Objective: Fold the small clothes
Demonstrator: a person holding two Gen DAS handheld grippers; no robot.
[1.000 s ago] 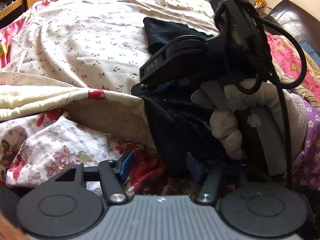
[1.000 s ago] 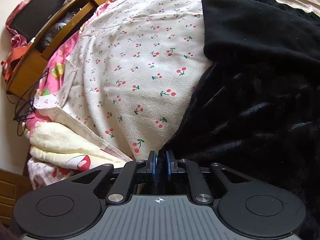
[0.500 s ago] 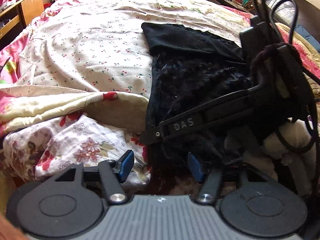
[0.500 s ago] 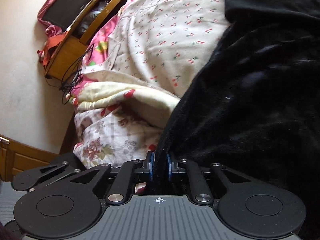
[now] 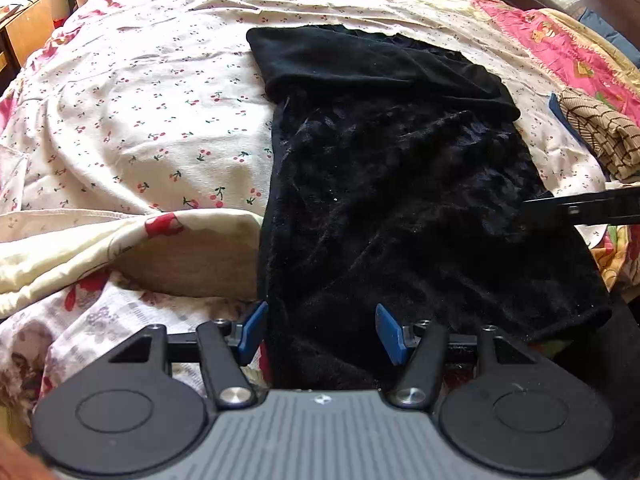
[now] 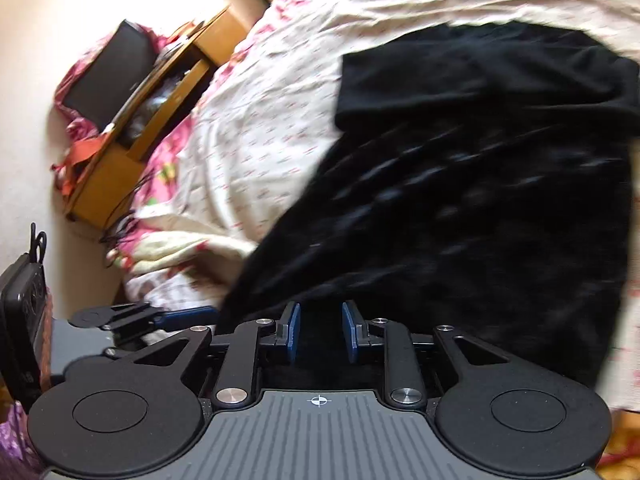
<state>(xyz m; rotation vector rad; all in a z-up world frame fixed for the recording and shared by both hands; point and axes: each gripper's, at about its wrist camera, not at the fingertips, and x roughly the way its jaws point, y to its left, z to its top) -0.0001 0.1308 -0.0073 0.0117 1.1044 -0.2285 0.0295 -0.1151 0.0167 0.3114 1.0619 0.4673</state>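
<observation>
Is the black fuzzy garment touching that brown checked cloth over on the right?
Apart. In the left wrist view a strip of cherry-print sheet shows between the black garment and the brown checked cloth.

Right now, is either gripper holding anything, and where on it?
Nothing held. Left gripper is open over the black garment's near edge; right gripper is opening, its pads clear of the cloth.

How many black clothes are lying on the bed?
1. The black garment lies spread on the cherry-print sheet, its far end folded over. A brown checked cloth sits at the right edge. More could be hidden outside the views.
</observation>
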